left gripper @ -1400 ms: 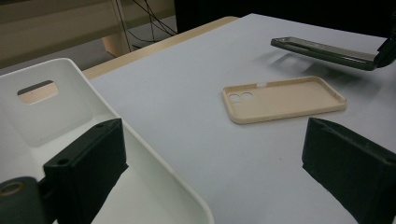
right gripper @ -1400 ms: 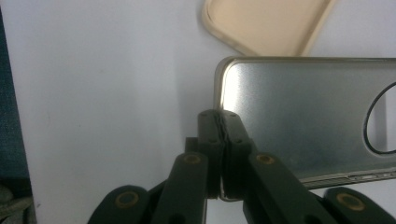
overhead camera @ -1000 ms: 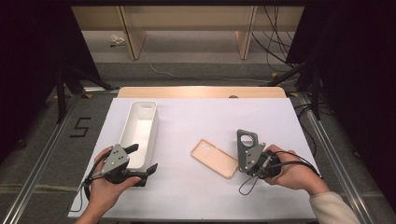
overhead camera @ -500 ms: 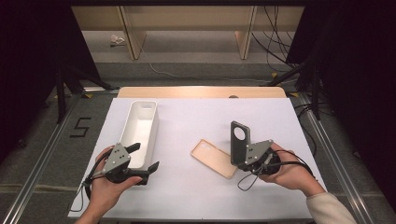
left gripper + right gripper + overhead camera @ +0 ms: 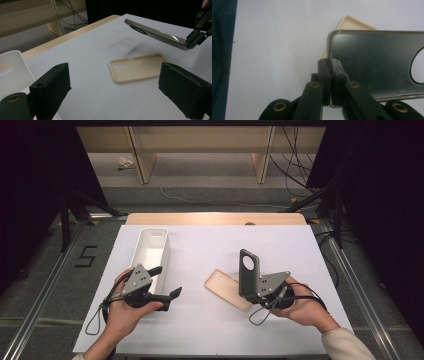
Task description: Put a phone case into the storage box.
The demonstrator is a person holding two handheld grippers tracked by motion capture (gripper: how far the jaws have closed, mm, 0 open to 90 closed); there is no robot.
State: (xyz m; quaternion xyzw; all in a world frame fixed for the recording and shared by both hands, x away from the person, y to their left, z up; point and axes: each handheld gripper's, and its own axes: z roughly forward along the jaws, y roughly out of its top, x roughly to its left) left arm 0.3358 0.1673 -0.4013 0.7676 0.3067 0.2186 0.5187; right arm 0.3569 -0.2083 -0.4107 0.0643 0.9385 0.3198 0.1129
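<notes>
A dark grey phone case with a round camera hole stands tilted up off the table, and my right gripper is shut on its lower edge. In the right gripper view the jaws pinch the rim of the dark case. A beige phone case lies flat, open side up, just left of and below it, also seen as the beige case with the dark case hanging above it. My left gripper hovers open and holds nothing, its jaws wide apart and facing the beige case.
A long white tray lies on the white table sheet at the left, right behind my left gripper. Wooden shelving and cables stand beyond the table's far edge. Metal rails run along both sides.
My right gripper has tipped the dark case from nearly flat to upright and carried it left, over the beige case's edge. My left gripper has risen slightly, still open.
</notes>
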